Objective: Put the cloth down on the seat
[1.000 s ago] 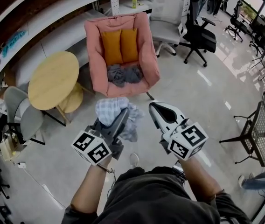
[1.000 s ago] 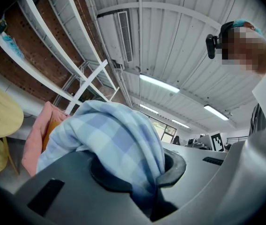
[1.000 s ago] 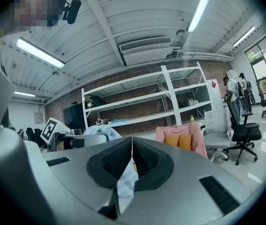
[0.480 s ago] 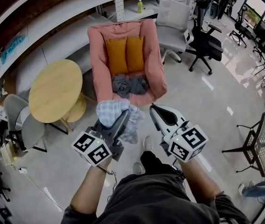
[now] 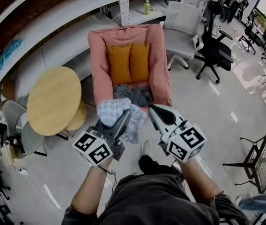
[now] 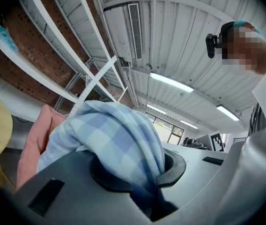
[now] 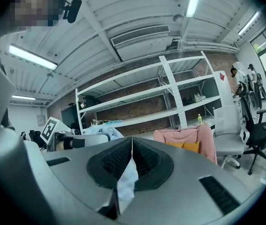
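Observation:
A blue-and-white checked cloth (image 5: pixel 116 111) bunches over my left gripper (image 5: pixel 124 115), which is shut on it; in the left gripper view the cloth (image 6: pixel 109 135) bulges out from between the pads. My right gripper (image 5: pixel 152 109) sits just to the right, shut on a pale strip of the same cloth (image 7: pixel 126 182). Both are held above the floor, just short of the front edge of the pink armchair (image 5: pixel 98 55). Two orange cushions (image 5: pixel 129 62) lean on the chair's back. A grey cloth (image 5: pixel 133 93) lies on its seat.
A round wooden table (image 5: pixel 53 100) and a grey chair (image 5: pixel 23 123) stand left of the armchair. A white office chair (image 5: pixel 182 29) and a black one (image 5: pixel 215 50) stand to its right. Behind are shelves with a green bottle (image 5: pixel 147 7). A black wire stand (image 5: pixel 259 161) is at far right.
The armchair has come closer and lower in the head view as the person walks toward it. Both grippers keep the same hold on the cloth.

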Demonstrator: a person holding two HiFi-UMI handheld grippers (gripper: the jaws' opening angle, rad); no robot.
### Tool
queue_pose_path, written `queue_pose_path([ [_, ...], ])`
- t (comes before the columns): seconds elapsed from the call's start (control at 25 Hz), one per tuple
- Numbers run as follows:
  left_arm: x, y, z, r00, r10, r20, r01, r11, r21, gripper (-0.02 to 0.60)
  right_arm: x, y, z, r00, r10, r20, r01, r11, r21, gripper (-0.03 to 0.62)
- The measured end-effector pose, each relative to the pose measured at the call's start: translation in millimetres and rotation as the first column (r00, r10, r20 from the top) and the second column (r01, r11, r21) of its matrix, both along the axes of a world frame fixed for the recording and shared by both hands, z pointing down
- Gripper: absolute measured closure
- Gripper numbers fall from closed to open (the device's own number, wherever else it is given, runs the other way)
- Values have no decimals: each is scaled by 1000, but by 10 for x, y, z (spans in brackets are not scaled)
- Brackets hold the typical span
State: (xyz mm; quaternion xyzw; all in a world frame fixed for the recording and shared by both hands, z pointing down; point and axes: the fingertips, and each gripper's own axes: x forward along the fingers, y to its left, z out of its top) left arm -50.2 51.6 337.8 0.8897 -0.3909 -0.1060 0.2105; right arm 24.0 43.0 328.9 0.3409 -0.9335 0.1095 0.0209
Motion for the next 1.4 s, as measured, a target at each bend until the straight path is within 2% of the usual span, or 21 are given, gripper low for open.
queue_pose_path([
  [0.4, 180, -1357, 64, 999, -42, 21, 42, 999, -16, 499, 187, -1363, 128, 999, -39, 1, 39, 999, -27, 577],
  [0.84, 221, -2377, 106, 999, -37, 36, 37, 999, -12, 499, 202, -2381, 172, 999, -34, -3, 34, 999, -13, 577],
  [1.12, 89, -3308, 148, 1000, -4, 29, 5, 1000, -19, 499, 75, -3241, 206, 1000, -16, -25, 16, 1000, -23, 577],
  [1.4, -235, -4256, 328, 999, 38, 31, -37, 998, -43, 499, -289, -4107, 408, 999, 14, -36, -16, 998, -61, 577],
])
